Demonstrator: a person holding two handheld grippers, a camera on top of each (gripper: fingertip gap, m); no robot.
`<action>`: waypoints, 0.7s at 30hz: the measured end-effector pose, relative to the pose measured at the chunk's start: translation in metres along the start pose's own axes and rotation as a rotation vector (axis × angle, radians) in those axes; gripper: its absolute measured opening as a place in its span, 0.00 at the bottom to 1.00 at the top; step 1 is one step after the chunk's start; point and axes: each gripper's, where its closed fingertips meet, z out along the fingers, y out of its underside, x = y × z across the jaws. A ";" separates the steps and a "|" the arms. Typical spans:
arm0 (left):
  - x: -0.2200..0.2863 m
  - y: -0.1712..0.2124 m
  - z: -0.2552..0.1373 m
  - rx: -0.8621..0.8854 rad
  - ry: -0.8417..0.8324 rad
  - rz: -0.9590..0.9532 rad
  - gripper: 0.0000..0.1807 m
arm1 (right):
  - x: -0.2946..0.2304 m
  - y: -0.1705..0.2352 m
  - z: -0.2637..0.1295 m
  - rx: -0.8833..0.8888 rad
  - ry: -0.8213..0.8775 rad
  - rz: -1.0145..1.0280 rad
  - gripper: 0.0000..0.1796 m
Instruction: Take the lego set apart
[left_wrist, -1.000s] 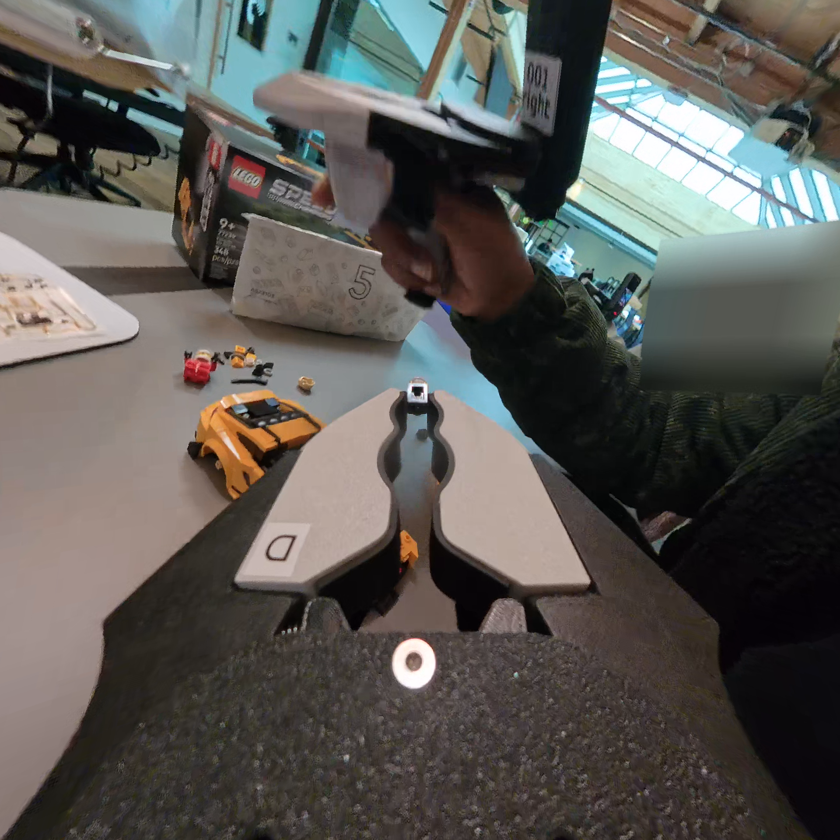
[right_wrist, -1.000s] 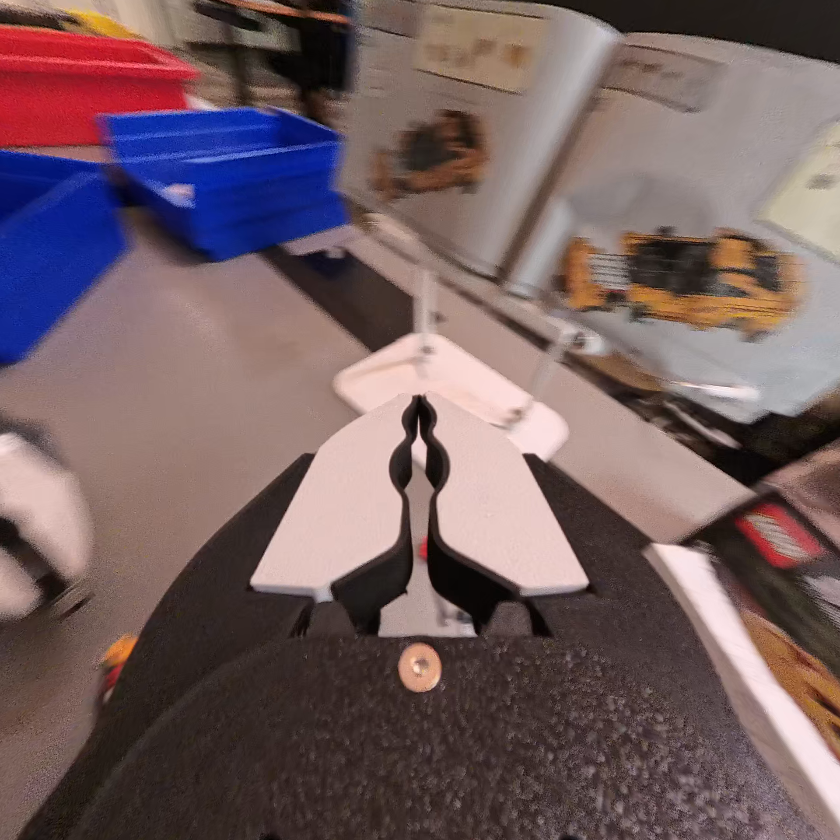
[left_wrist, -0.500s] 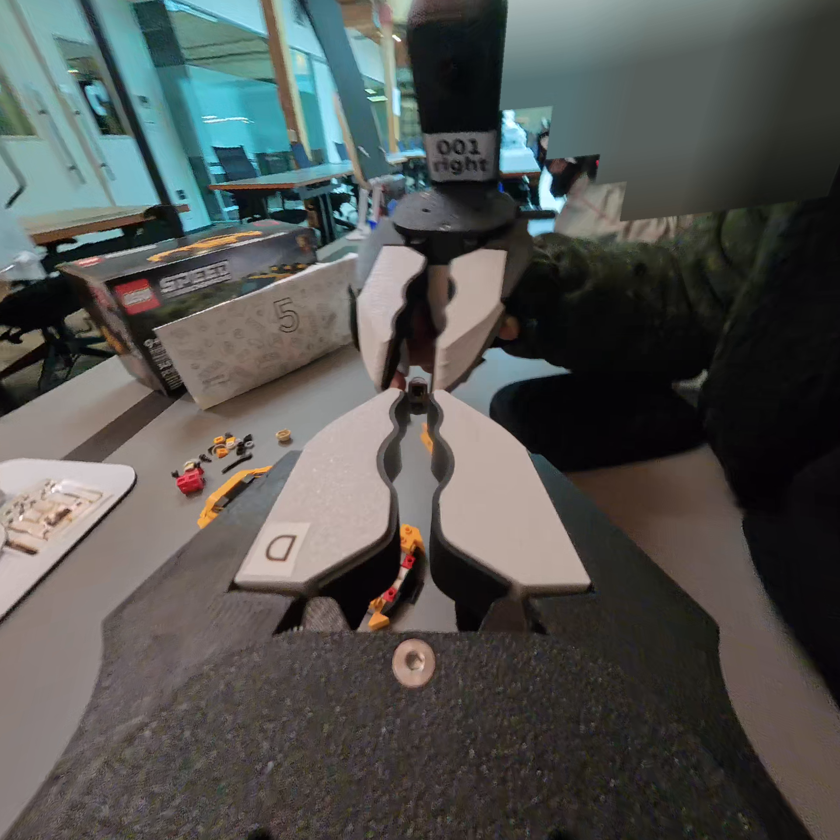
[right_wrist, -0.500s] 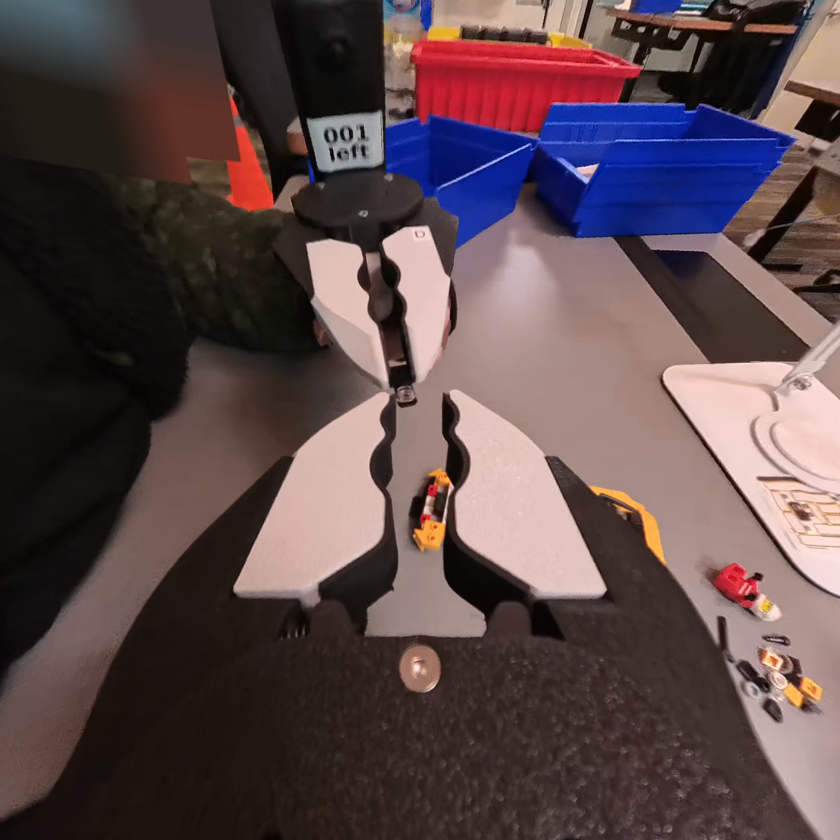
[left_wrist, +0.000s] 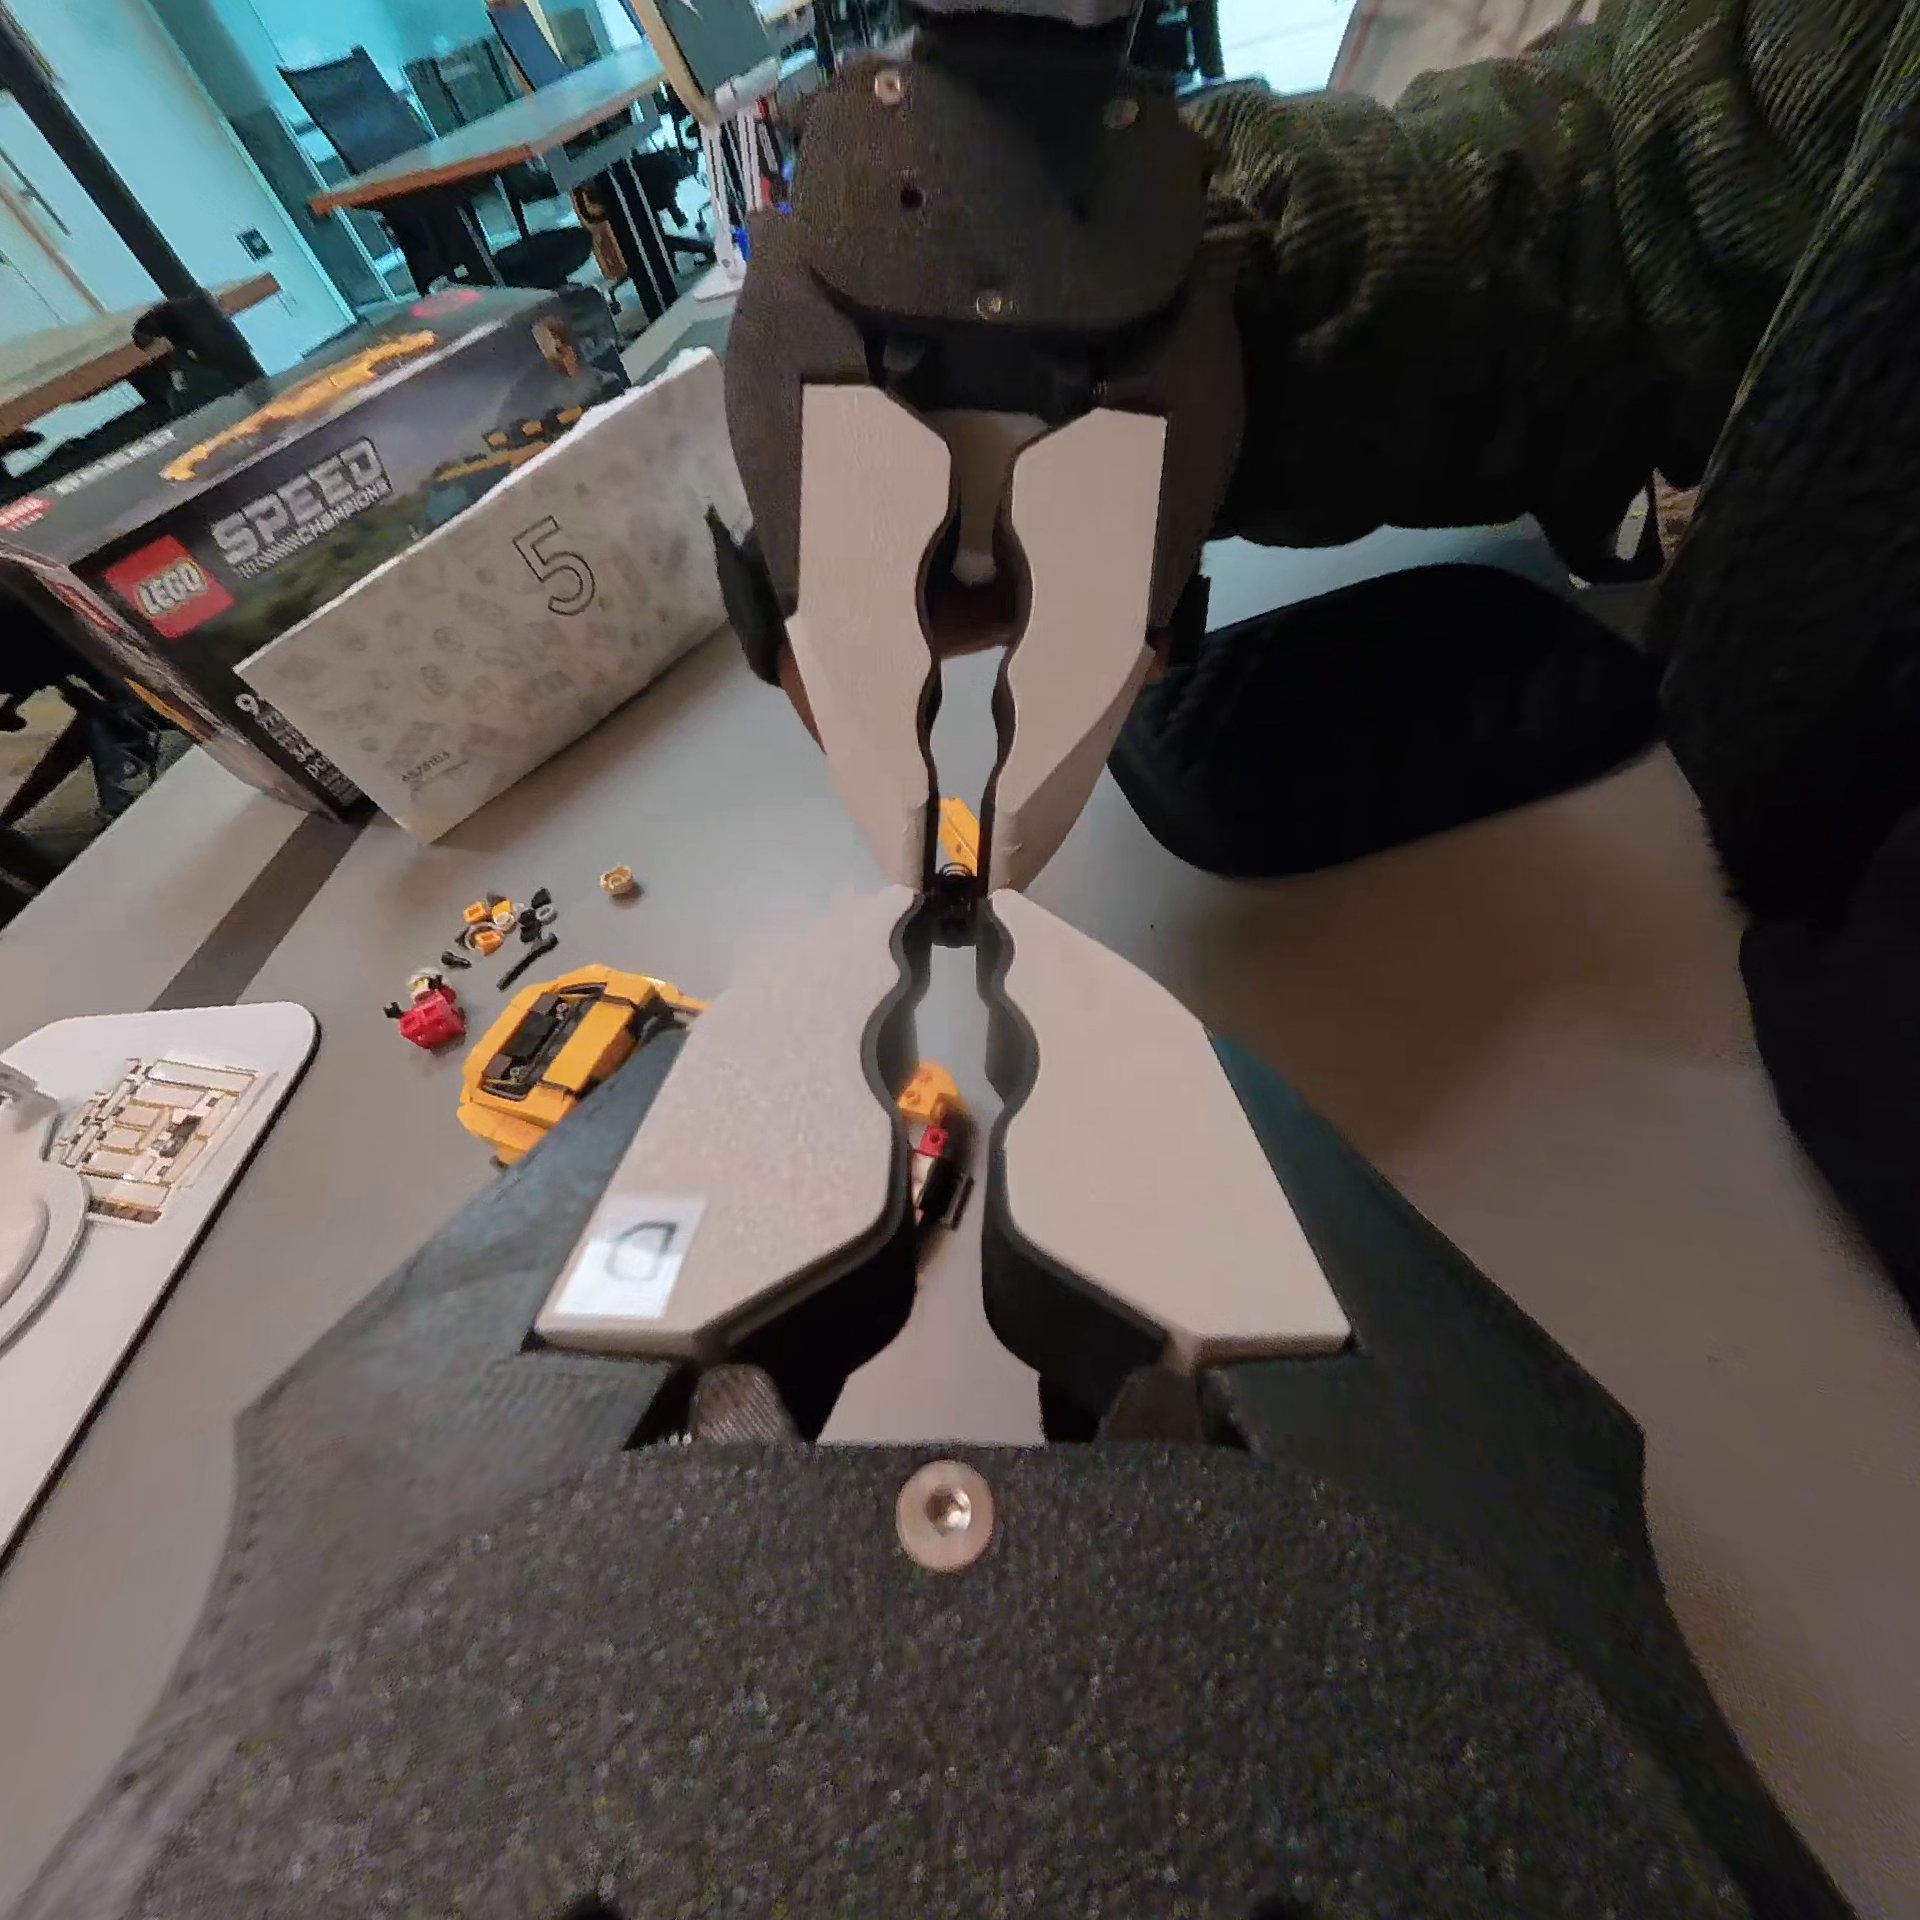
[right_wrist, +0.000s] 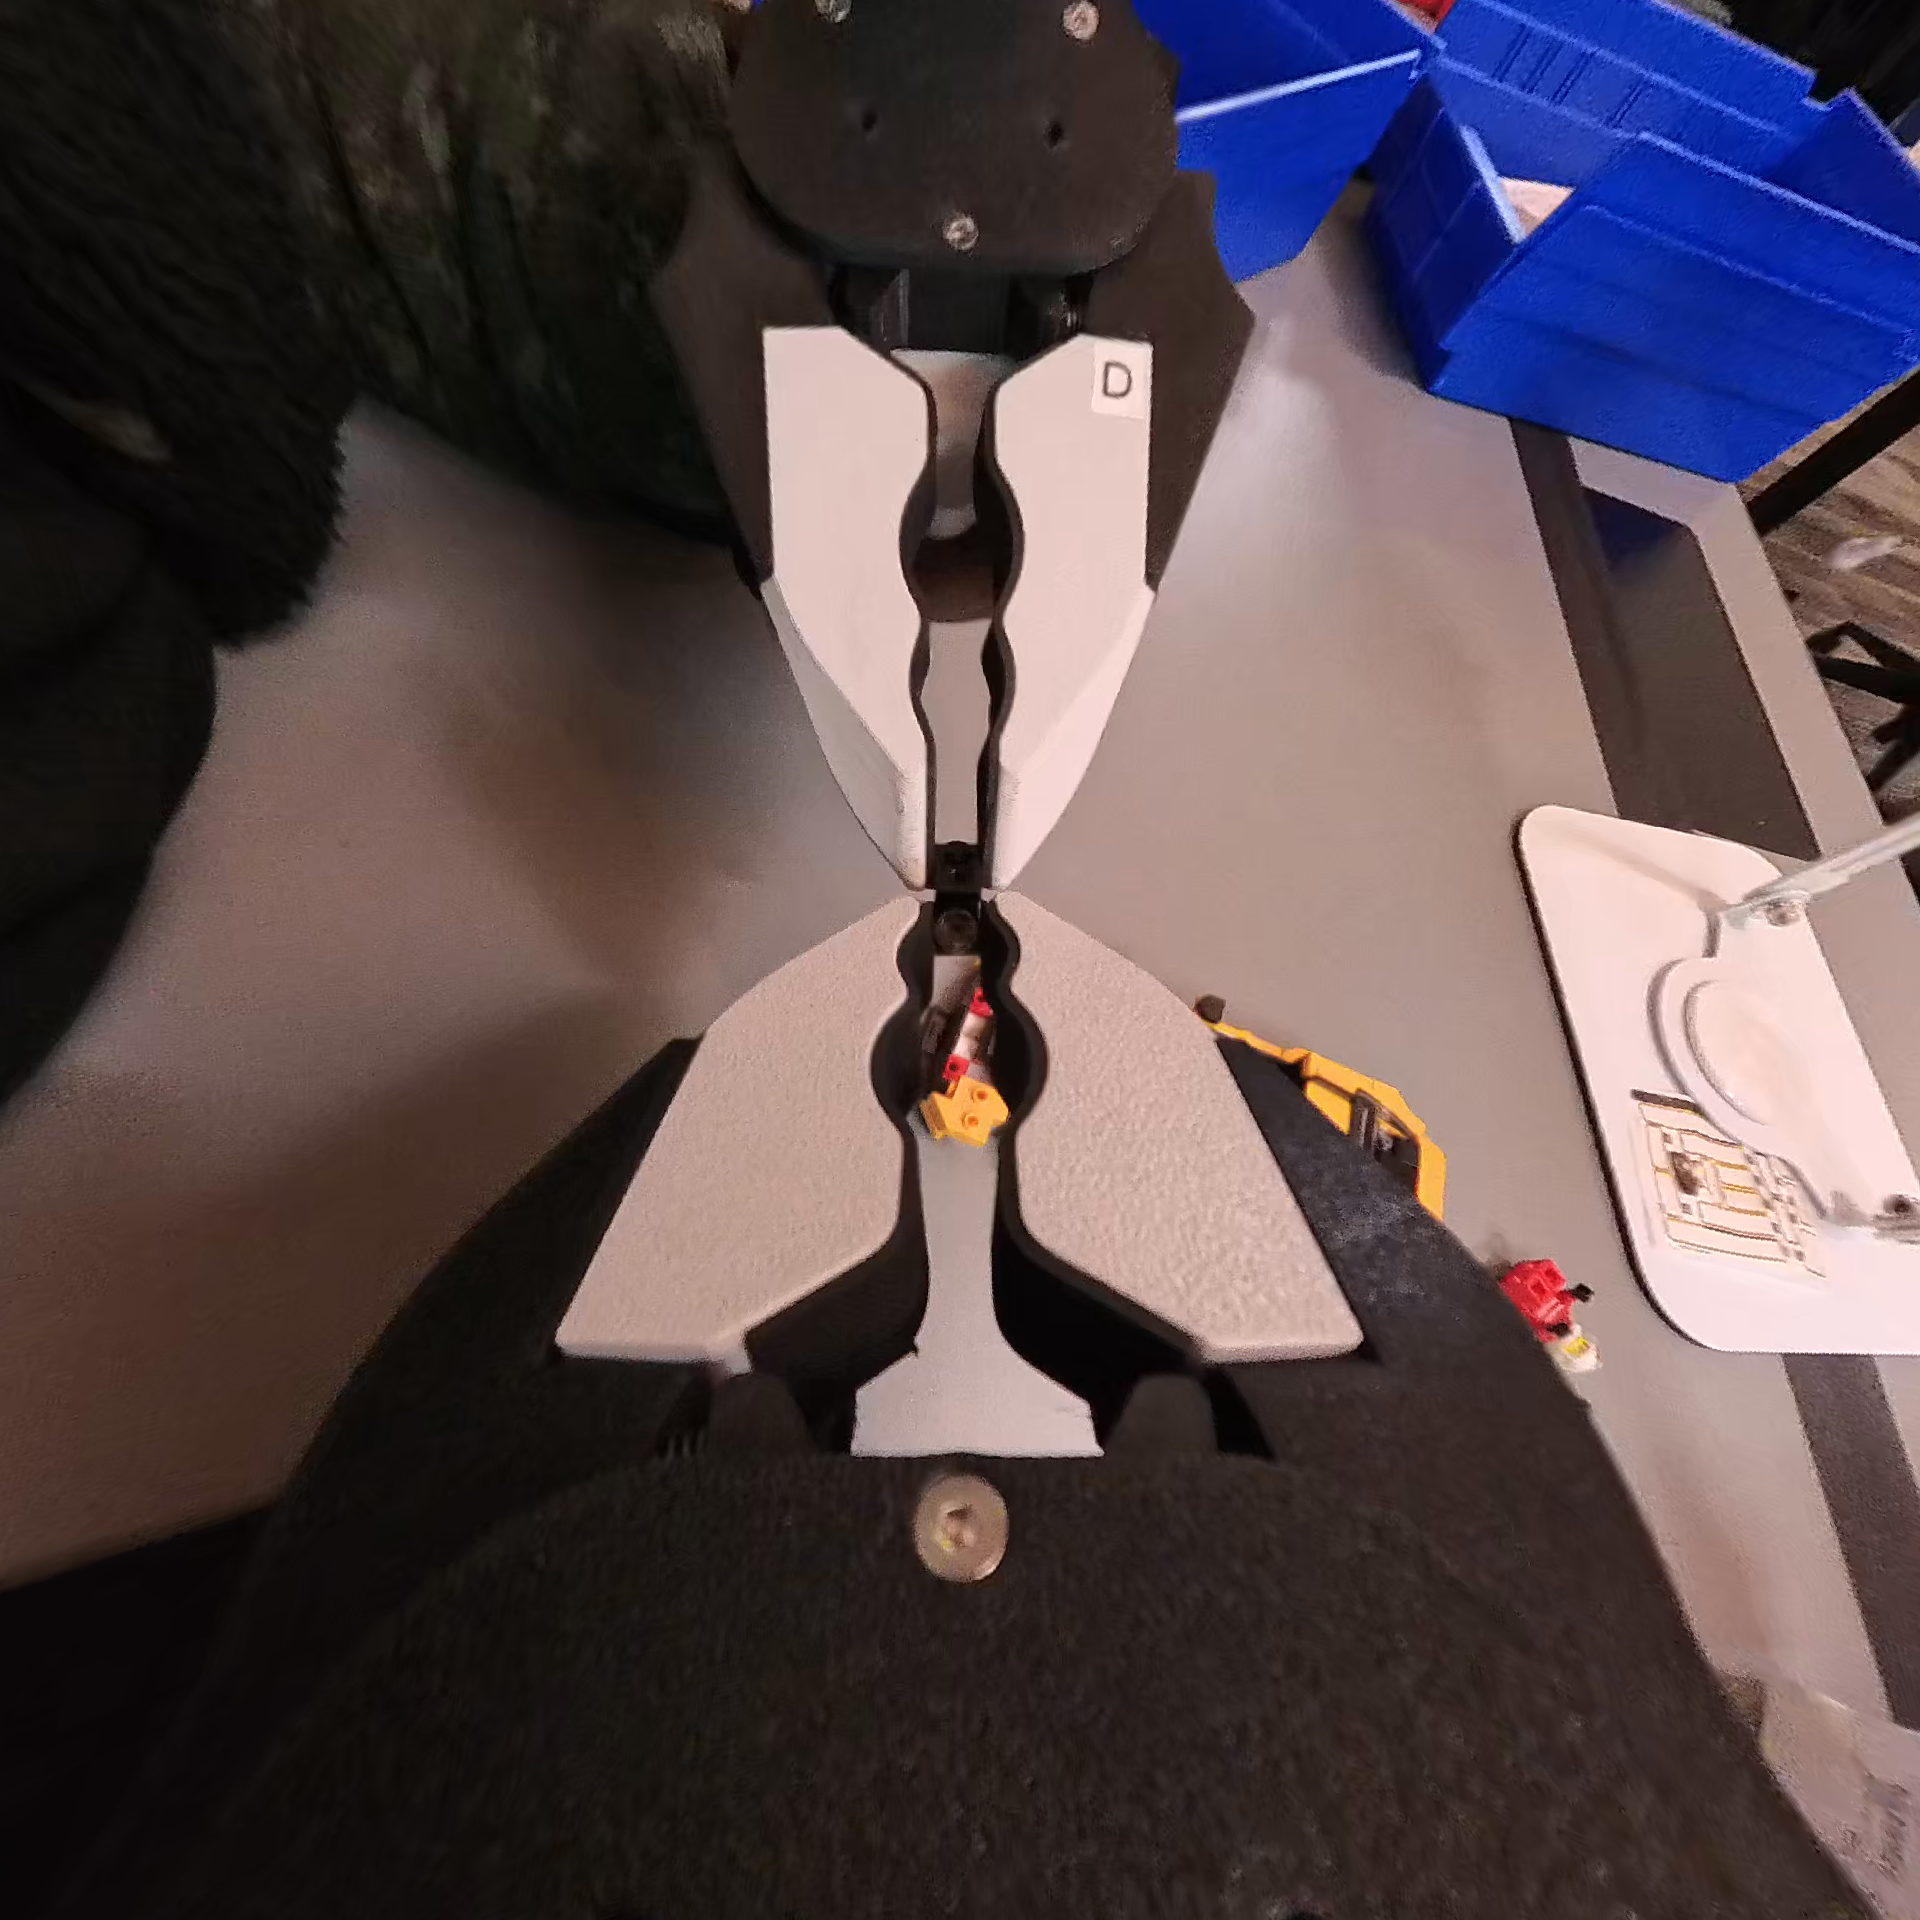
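Observation:
My left gripper (left_wrist: 951, 923) and my right gripper (right_wrist: 956, 923) meet tip to tip above the grey table (left_wrist: 1351, 1039). Both are shut on one small black lego piece (left_wrist: 951, 902), each on one end; it also shows in the right wrist view (right_wrist: 956, 894). The right gripper (left_wrist: 961, 868) faces me in the left wrist view, and the left gripper (right_wrist: 956, 868) faces me in the right wrist view. A small yellow, red and black sub-assembly (right_wrist: 961, 1070) lies on the table under the grippers. The yellow car body (left_wrist: 551, 1049) lies to the left.
A red minifigure piece (left_wrist: 426, 1018) and several tiny loose parts (left_wrist: 509, 925) lie beyond the car body. A lego box (left_wrist: 260, 499) and a white packet (left_wrist: 499, 644) stand behind. A white stand base with a sticker sheet (right_wrist: 1714, 1091) and blue bins (right_wrist: 1662, 260) are nearby. Less than 4 cm separates the two grippers' tips.
The right gripper swung round to face the left one, came in open, and closed on the small piece that the left gripper holds. Both grippers are now lower, over the table.

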 end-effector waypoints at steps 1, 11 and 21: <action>0.000 0.002 0.001 -0.015 0.002 -0.006 0.04 | 0.000 0.002 0.001 -0.013 0.002 -0.011 0.04; 0.004 0.018 0.005 -0.113 0.036 -0.034 0.04 | -0.006 0.015 0.006 -0.043 -0.023 0.011 0.04; 0.010 0.031 0.007 -0.160 0.131 -0.169 0.05 | -0.011 0.020 0.011 -0.010 0.031 -0.062 0.04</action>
